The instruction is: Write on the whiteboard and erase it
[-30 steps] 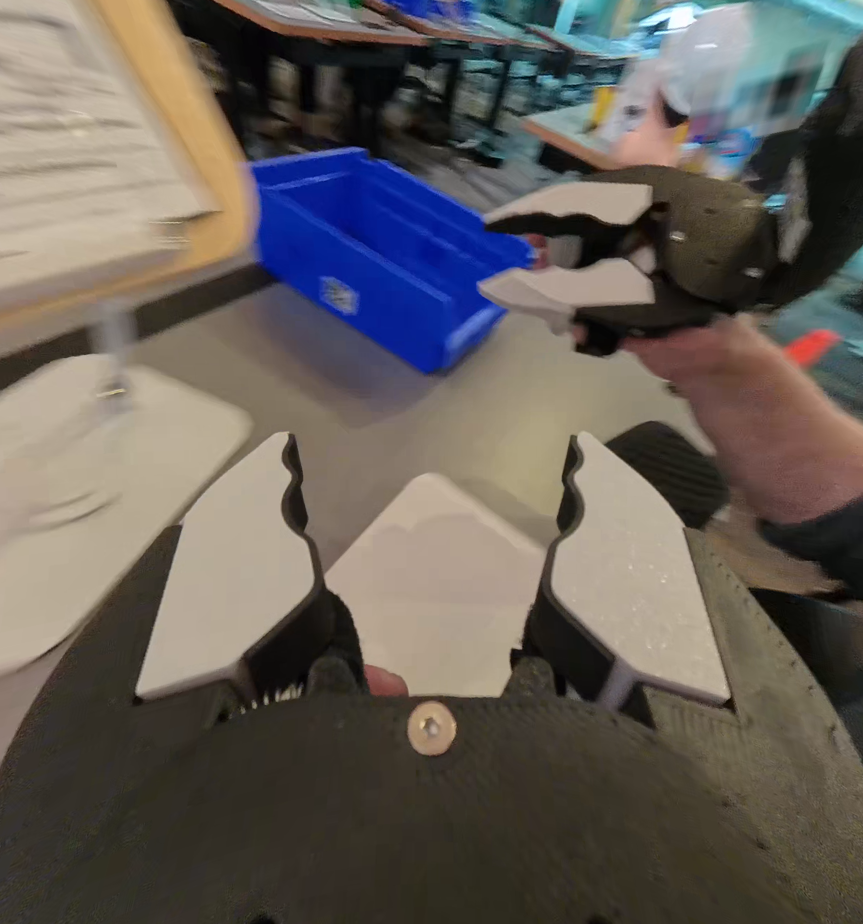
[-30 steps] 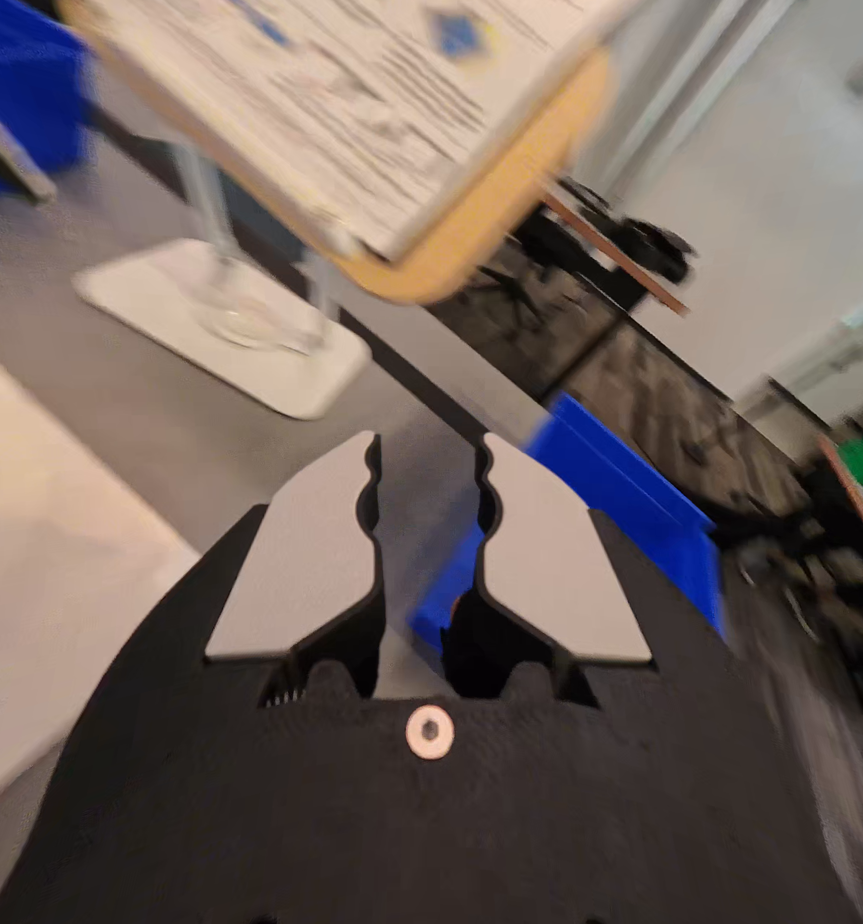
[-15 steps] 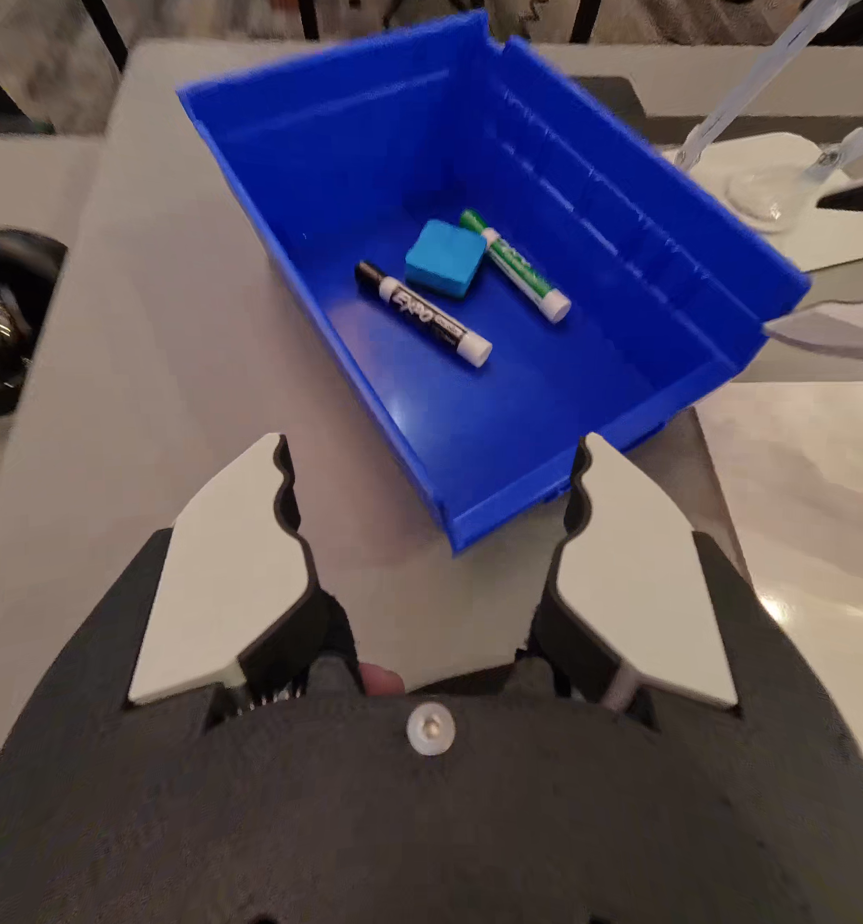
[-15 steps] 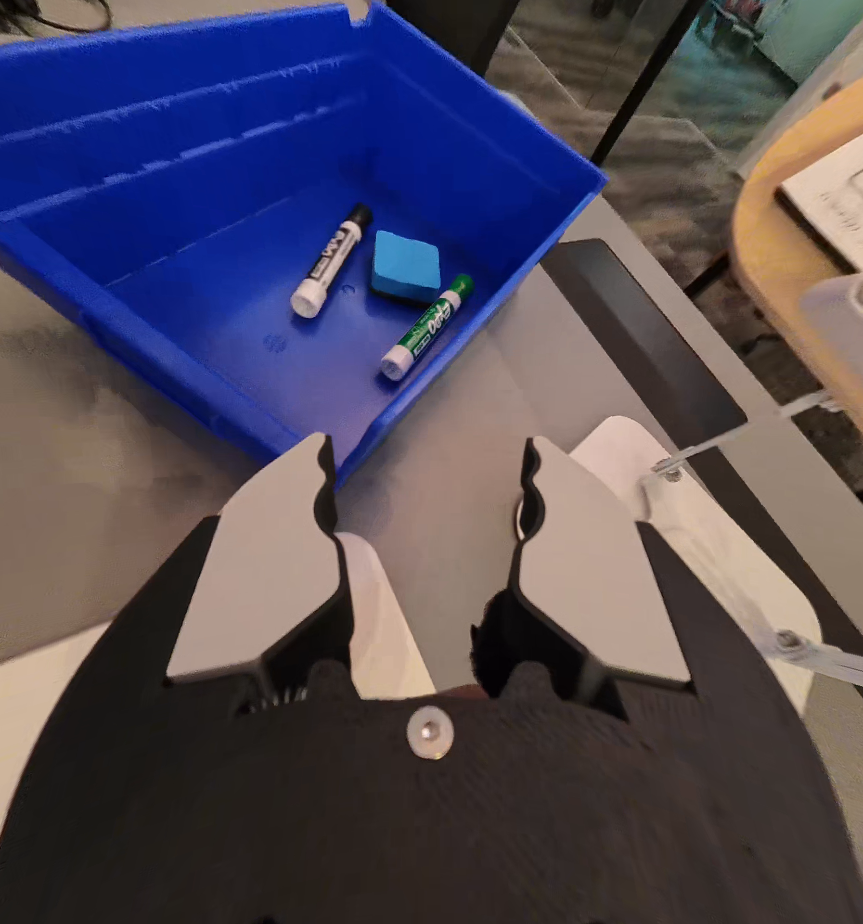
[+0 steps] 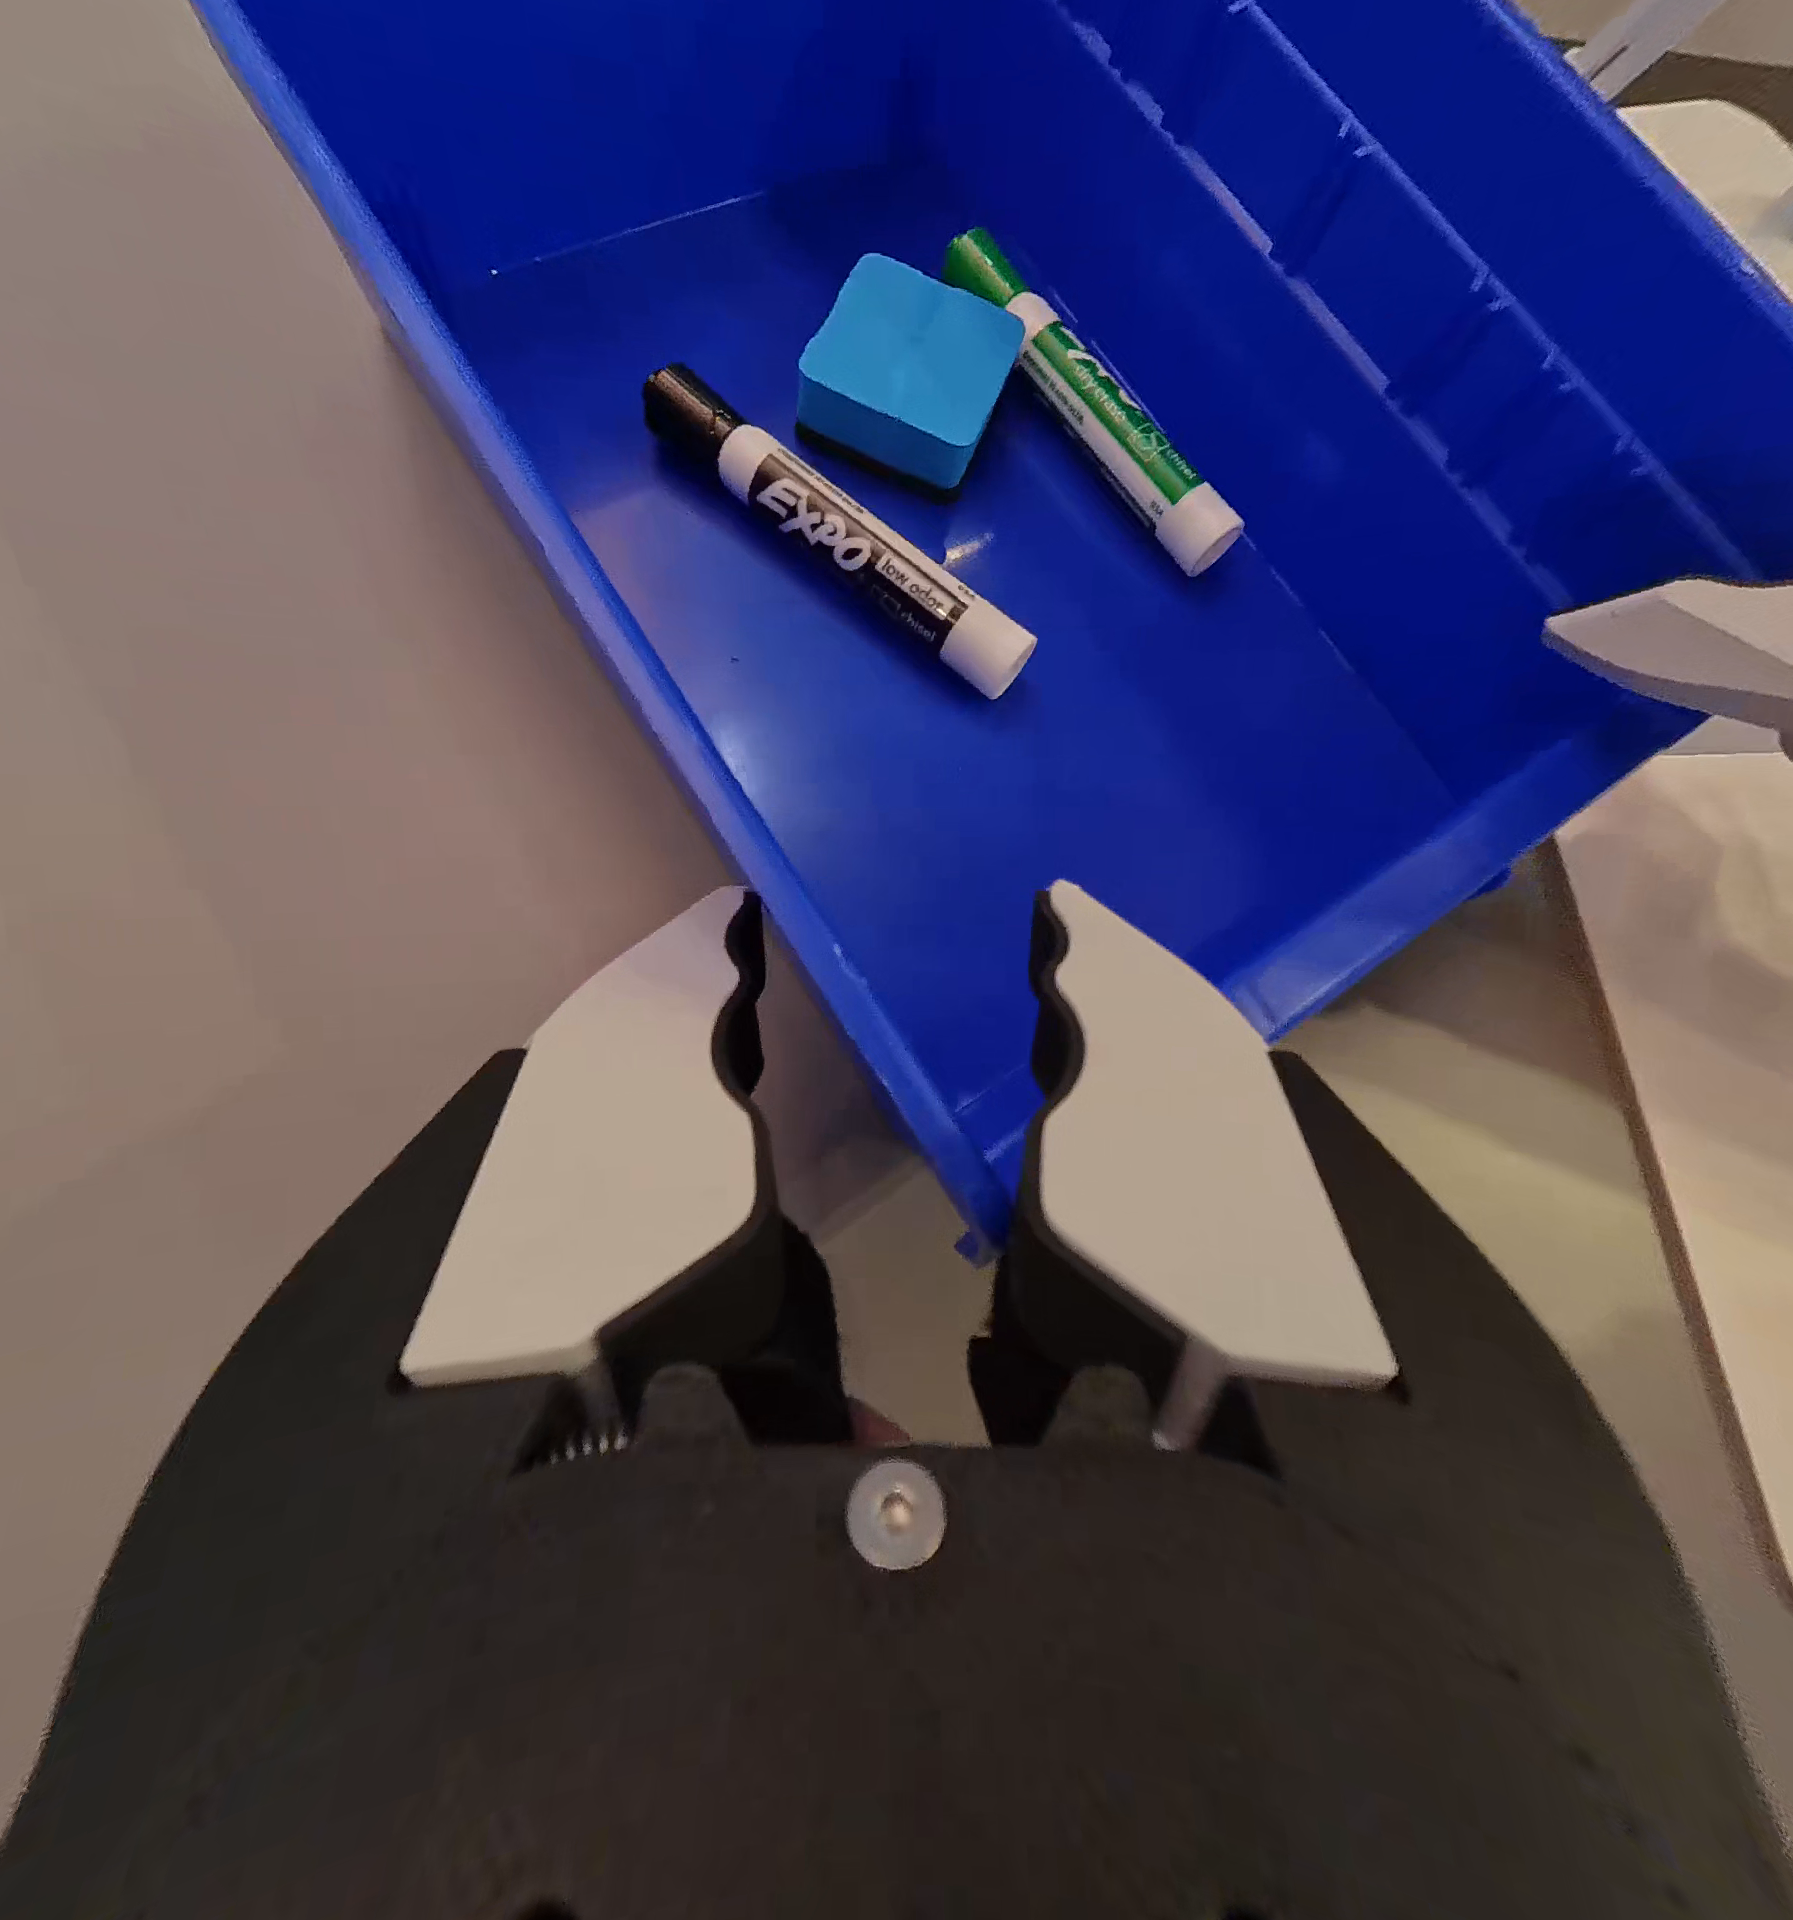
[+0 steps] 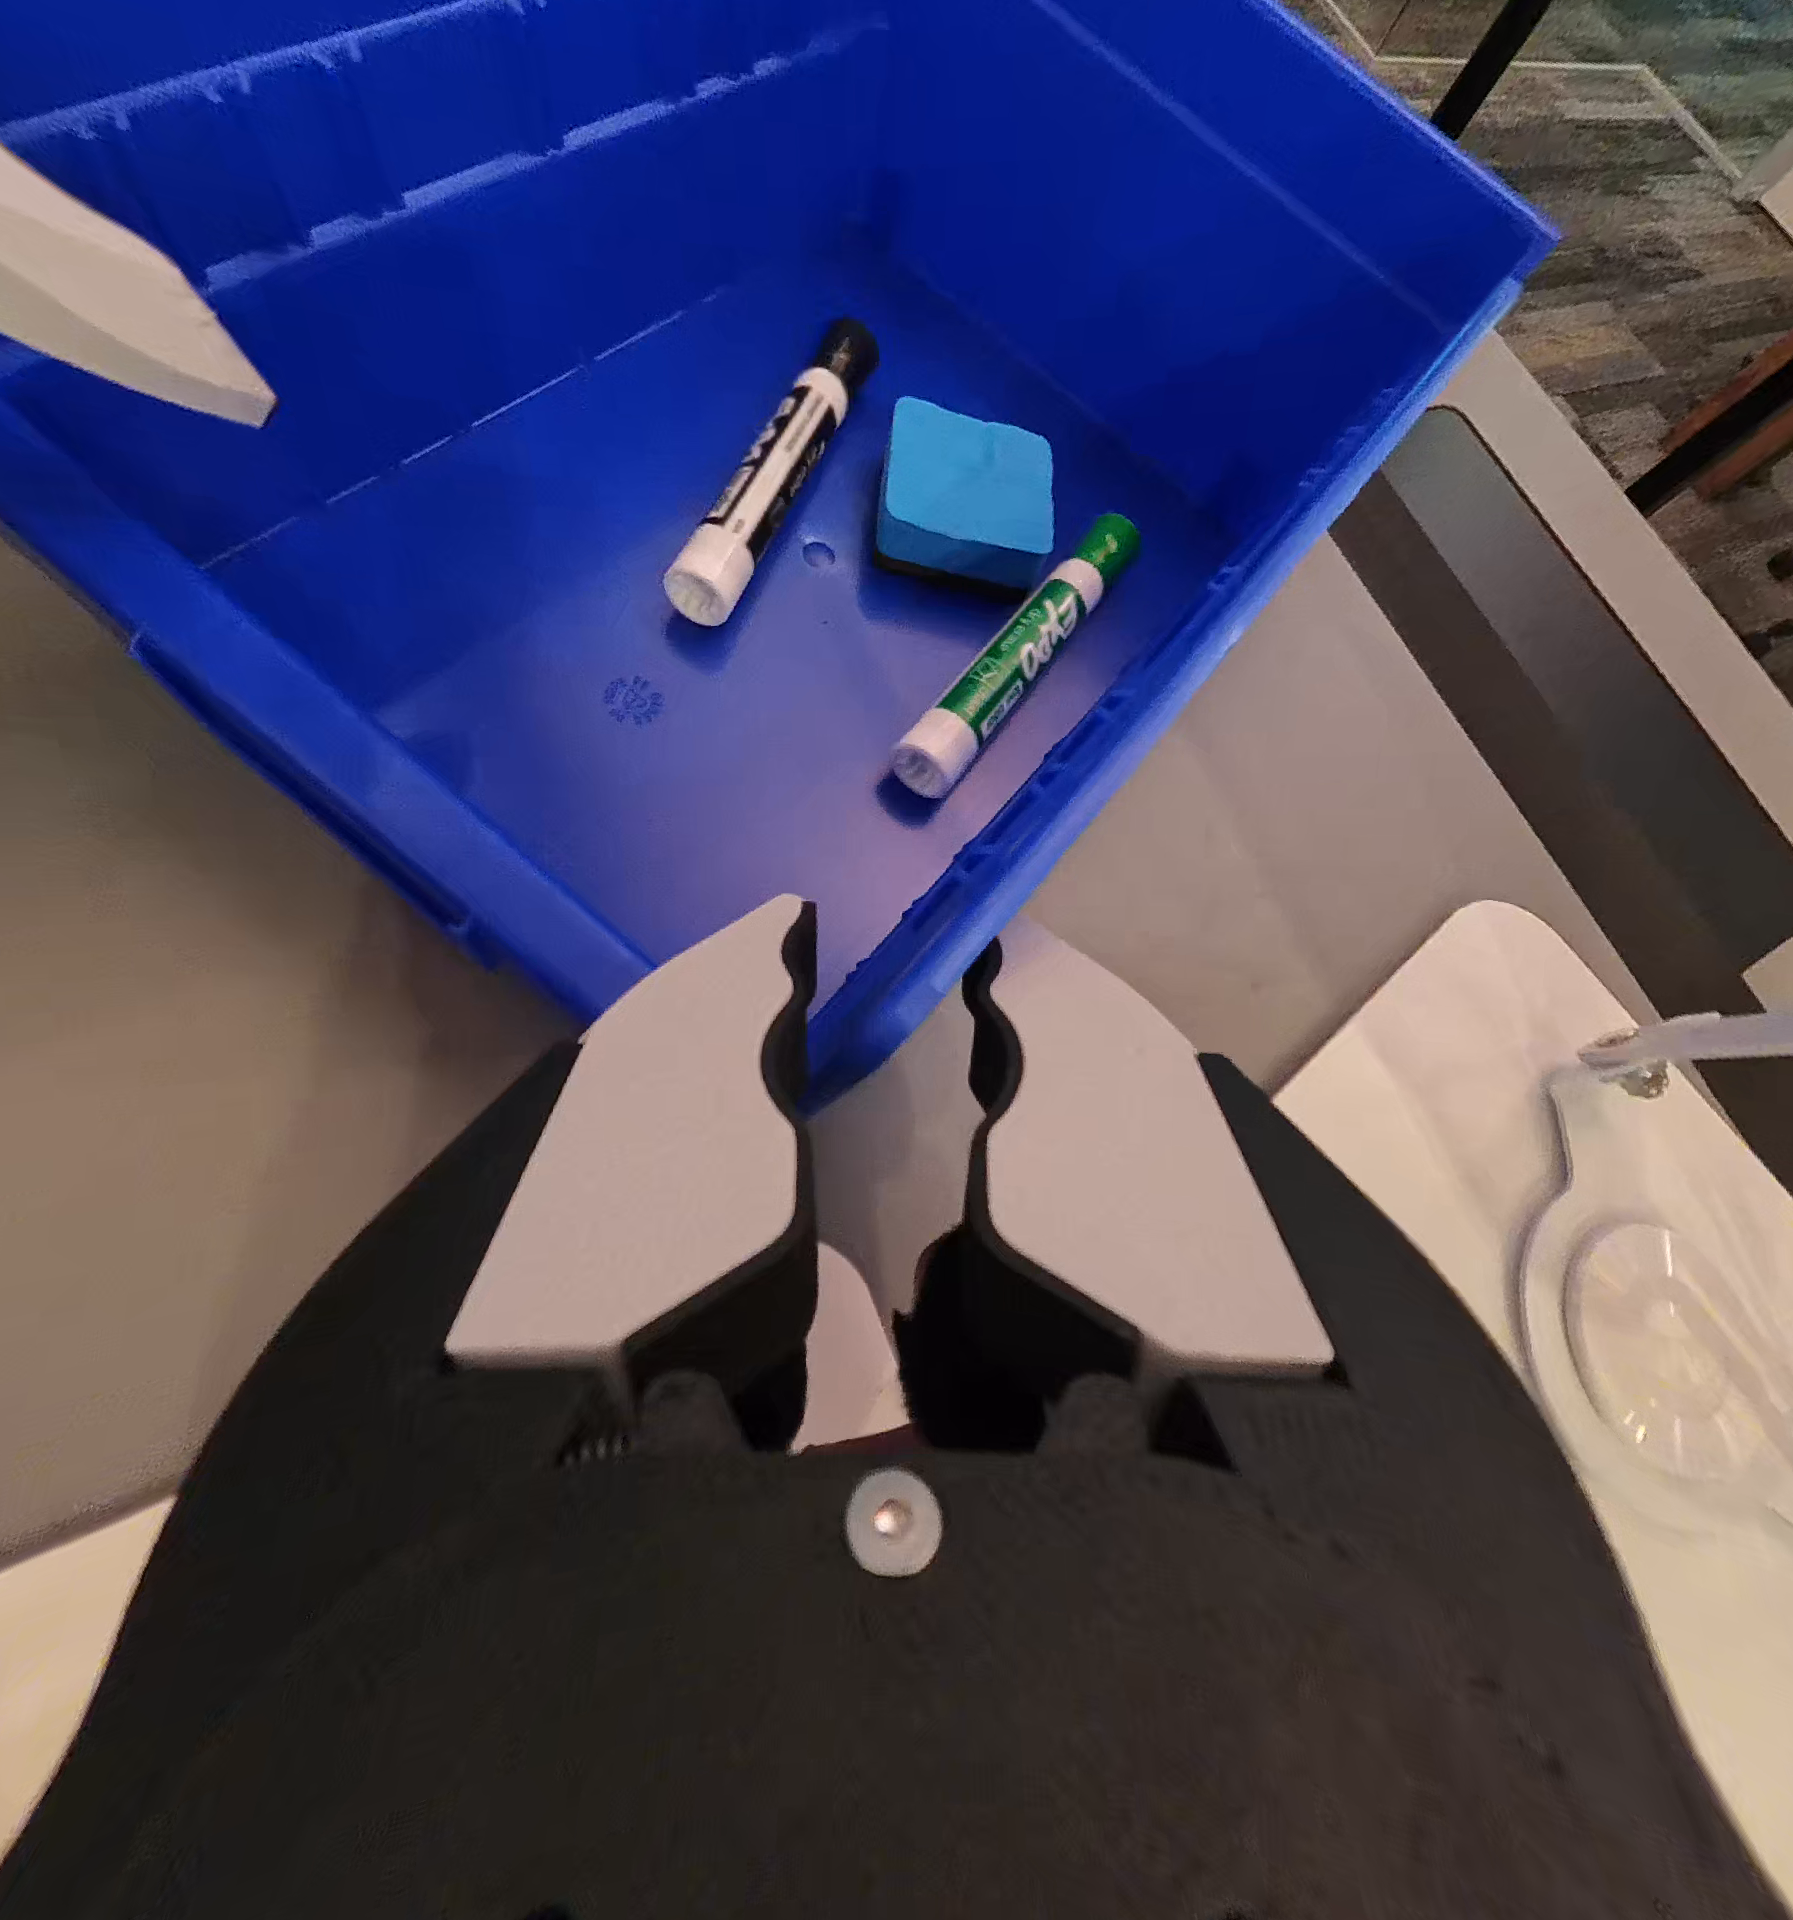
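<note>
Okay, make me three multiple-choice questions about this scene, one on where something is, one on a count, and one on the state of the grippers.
1. Where does the blue eraser lie?
A. in the blue bin, between the two markers
B. on the table beside the bin
C. on the white board

2. How many markers lie in the bin?
A. one
B. two
C. four

3. What do the left gripper and right gripper hold?
A. a marker each
B. the eraser
C. nothing

Answers: 1 A, it sits between the black marker and green marker. 2 B, one black, one green. 3 C, both jaws stand apart with nothing clamped.
</note>
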